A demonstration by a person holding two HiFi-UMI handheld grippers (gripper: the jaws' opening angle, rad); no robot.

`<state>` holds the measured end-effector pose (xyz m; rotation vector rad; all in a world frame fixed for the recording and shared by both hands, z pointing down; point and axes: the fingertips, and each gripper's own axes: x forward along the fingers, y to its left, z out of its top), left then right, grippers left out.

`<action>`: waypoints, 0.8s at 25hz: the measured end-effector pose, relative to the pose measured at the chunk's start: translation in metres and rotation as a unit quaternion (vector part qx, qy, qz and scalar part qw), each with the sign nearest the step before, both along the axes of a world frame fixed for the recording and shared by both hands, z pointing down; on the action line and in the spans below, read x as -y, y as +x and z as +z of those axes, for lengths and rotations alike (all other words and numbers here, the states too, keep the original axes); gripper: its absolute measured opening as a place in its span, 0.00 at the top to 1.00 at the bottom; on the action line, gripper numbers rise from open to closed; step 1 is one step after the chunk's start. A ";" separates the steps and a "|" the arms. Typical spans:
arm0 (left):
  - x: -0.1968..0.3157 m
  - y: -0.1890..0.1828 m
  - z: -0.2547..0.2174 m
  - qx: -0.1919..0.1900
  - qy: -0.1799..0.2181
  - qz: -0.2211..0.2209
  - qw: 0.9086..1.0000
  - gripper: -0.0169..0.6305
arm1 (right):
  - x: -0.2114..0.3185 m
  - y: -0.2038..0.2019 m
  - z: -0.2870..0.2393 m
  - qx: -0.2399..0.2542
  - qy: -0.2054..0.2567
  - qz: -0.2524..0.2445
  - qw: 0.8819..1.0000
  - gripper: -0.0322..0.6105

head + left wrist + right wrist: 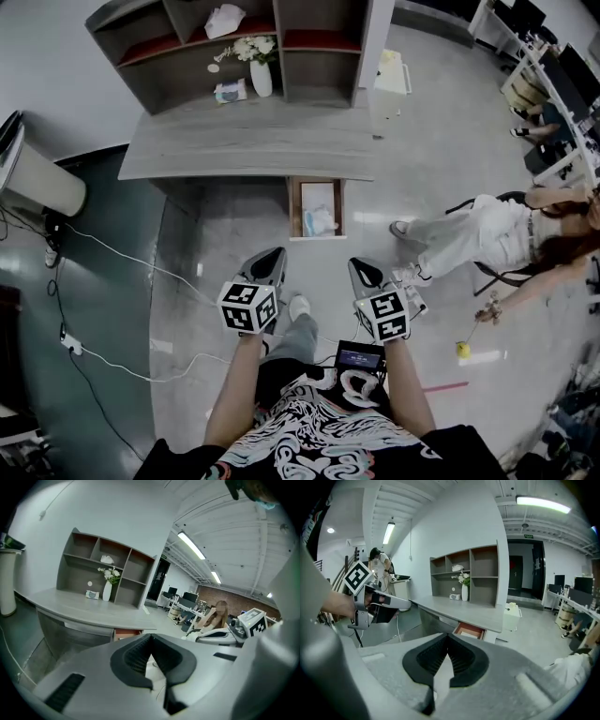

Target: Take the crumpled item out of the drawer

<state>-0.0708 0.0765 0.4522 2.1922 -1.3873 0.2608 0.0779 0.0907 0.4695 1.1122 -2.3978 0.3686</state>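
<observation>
While the person is standing a little way back from the desk, both tongs are sticking out low in front of the body. The left gripper [273, 257] is pointing ahead with its two black jaws pressed together at the tips, and nothing is sitting between them. The right gripper [360, 270] is pointing the same way just beside it, with its jaws squeezed together too and holding nothing. Both are hanging over the shiny grey floor [216, 244], well apart from the drawer [293, 208].

The drawer is sticking out open from under the grey desk [244, 141]. The crumpled item [321, 222], pale and bunched up, is lying inside the drawer, at the end nearer the person.

At the back of the desk a shelf unit [169, 84] is standing with its boxes open. A white vase [261, 77] with white flowers is standing in front of it, and a small tissue box [230, 91] is lying just beside the vase. White cables [122, 258] are running over the floor on the left, near a white round bin [42, 183]. Off to the right, a seated person [459, 234] is stretching their legs out across the floor.
</observation>
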 end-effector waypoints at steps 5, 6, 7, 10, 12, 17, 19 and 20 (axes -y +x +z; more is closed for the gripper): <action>0.063 -0.014 0.026 0.006 -0.029 0.023 0.999 0.97 | 0.057 -0.016 0.019 -0.022 -0.024 0.006 0.999 0.94; 0.074 -0.015 0.031 0.005 -0.034 0.027 0.999 0.97 | 0.067 -0.016 0.023 -0.027 -0.028 0.008 0.999 0.94; 0.083 -0.017 0.035 0.003 -0.038 0.031 0.999 0.97 | 0.075 -0.017 0.026 -0.032 -0.032 0.011 0.999 0.94; 0.112 -0.020 0.039 0.000 -0.043 0.045 0.998 0.97 | 0.100 -0.017 0.027 -0.036 -0.039 0.027 0.998 0.94; 0.126 -0.021 0.039 -0.003 -0.043 0.049 0.998 0.97 | 0.112 -0.017 0.021 -0.030 -0.038 0.036 0.998 0.94; 0.136 -0.022 0.036 -0.011 -0.039 0.052 0.998 0.97 | 0.127 -0.009 0.016 -0.047 -0.025 0.050 0.997 0.94; 0.137 -0.023 0.038 -0.011 -0.041 0.053 0.998 0.97 | 0.130 -0.008 0.017 -0.048 -0.024 0.055 0.997 0.94; 0.138 -0.024 0.039 -0.011 -0.042 0.054 0.998 0.98 | 0.130 -0.008 0.018 -0.047 -0.024 0.055 0.997 0.94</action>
